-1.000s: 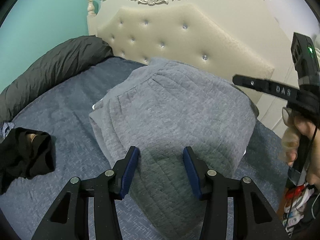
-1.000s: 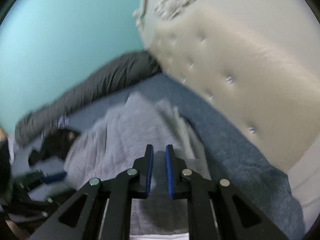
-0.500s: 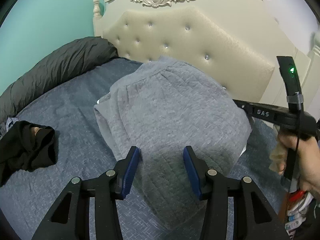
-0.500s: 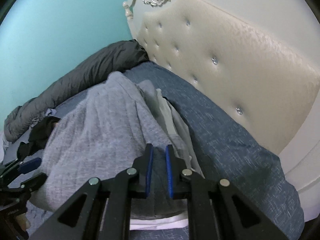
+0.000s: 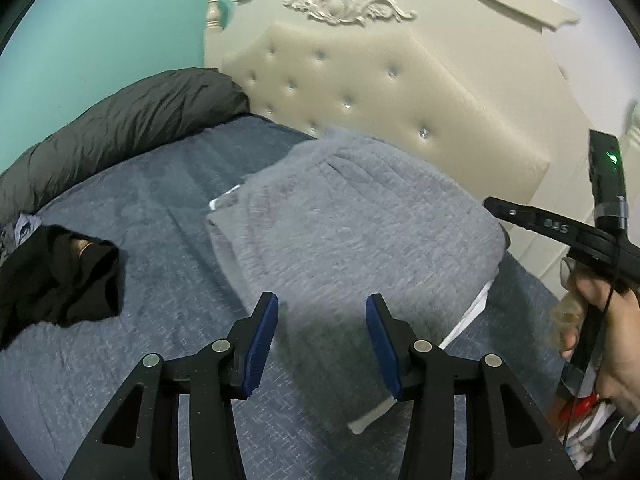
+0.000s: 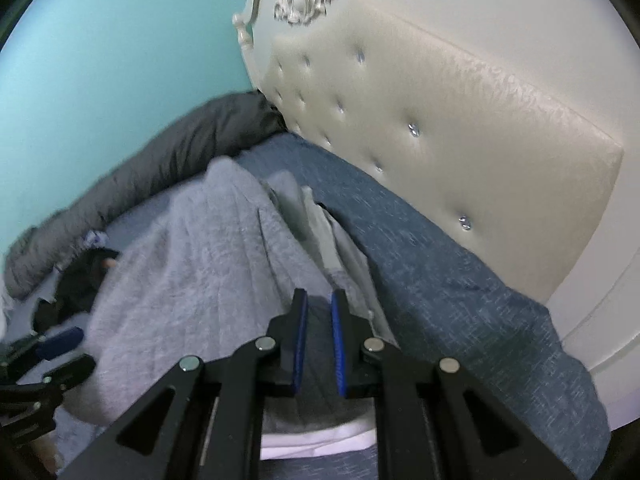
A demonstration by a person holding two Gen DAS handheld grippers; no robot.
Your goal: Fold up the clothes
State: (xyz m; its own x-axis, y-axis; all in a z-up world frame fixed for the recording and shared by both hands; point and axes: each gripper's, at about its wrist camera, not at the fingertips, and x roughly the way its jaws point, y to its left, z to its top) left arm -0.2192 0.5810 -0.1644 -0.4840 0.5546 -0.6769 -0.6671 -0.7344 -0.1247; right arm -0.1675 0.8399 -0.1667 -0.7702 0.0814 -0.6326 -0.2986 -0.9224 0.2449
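While my left gripper [image 5: 322,336] hangs with its blue-padded fingers spread wide and holding nothing above the near end of the folded grey quilted garment [image 5: 352,224], the left wrist view shows that garment lying on the blue-grey bedspread [image 5: 160,200] towards the cream tufted headboard [image 5: 384,92], a crumpled black garment [image 5: 60,280] near the bed's left edge, and my right hand [image 5: 616,332] gripping its handle at the right. In the right wrist view my right gripper [image 6: 319,340] has its fingers drawn narrow, almost together, over the grey garment's edge nearest the headboard, though I cannot tell whether any cloth is caught between them.
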